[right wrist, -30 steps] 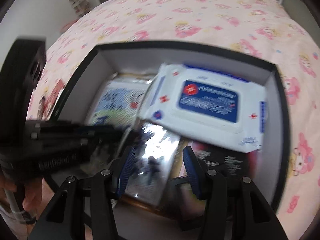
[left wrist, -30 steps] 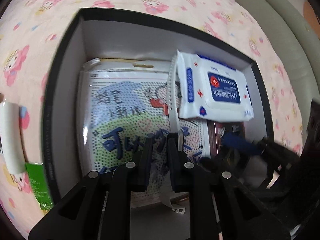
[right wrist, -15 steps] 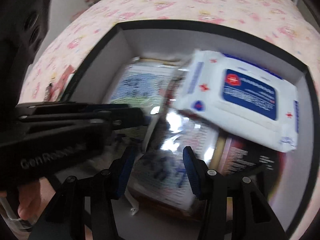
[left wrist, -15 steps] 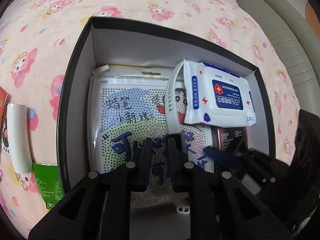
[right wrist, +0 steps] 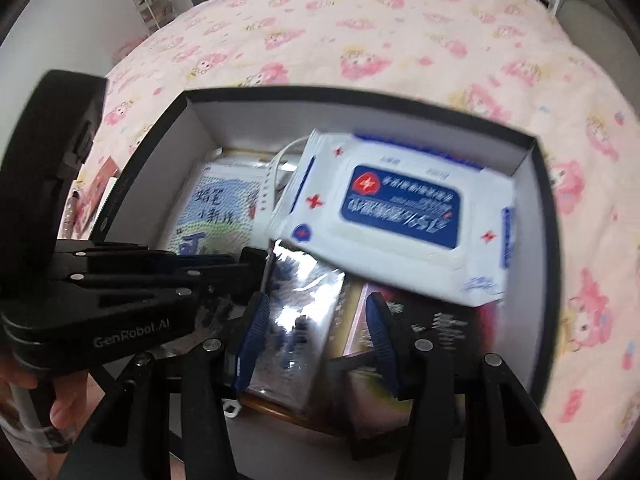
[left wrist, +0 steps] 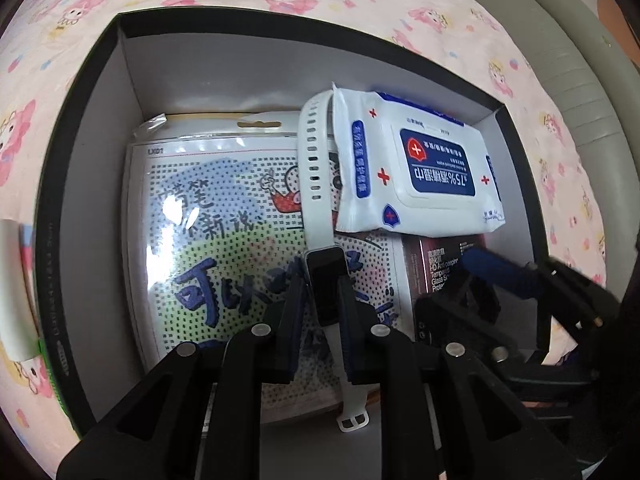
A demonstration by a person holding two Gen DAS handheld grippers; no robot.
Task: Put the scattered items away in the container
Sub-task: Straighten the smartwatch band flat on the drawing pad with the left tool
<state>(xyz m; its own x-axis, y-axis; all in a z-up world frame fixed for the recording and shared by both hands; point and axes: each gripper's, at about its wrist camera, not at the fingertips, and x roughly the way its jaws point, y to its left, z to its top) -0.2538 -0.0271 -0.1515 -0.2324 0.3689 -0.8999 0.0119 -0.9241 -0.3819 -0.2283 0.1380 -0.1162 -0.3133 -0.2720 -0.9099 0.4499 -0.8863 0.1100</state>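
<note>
A black box with grey inner walls (left wrist: 240,72) (right wrist: 224,120) sits on the pink bedspread. Inside lie a bead-art kit (left wrist: 224,240) (right wrist: 216,216), a white wipes pack (left wrist: 420,176) (right wrist: 400,216) and a dark card packet (left wrist: 436,264). A white smart band (left wrist: 316,168) lies on the kit, its black face between my left gripper's (left wrist: 320,284) (right wrist: 248,264) fingertips. Those jaws are opening and the pads no longer clamp the band. My right gripper (right wrist: 316,336) (left wrist: 520,276) hangs open over a shiny packet (right wrist: 296,304), holding nothing.
Outside the box's left wall lie a white tube-like item (left wrist: 12,288) and a green packet (left wrist: 44,360). A red packet (right wrist: 100,184) lies on the bedspread (right wrist: 360,40). A grey cushion edge (left wrist: 560,60) borders the bed. A hand (right wrist: 64,400) holds the left gripper.
The left gripper has drawn back along the band, so the band's black face now shows at its fingertips. Its jaws stand slightly wider. The right gripper shifted over the box.
</note>
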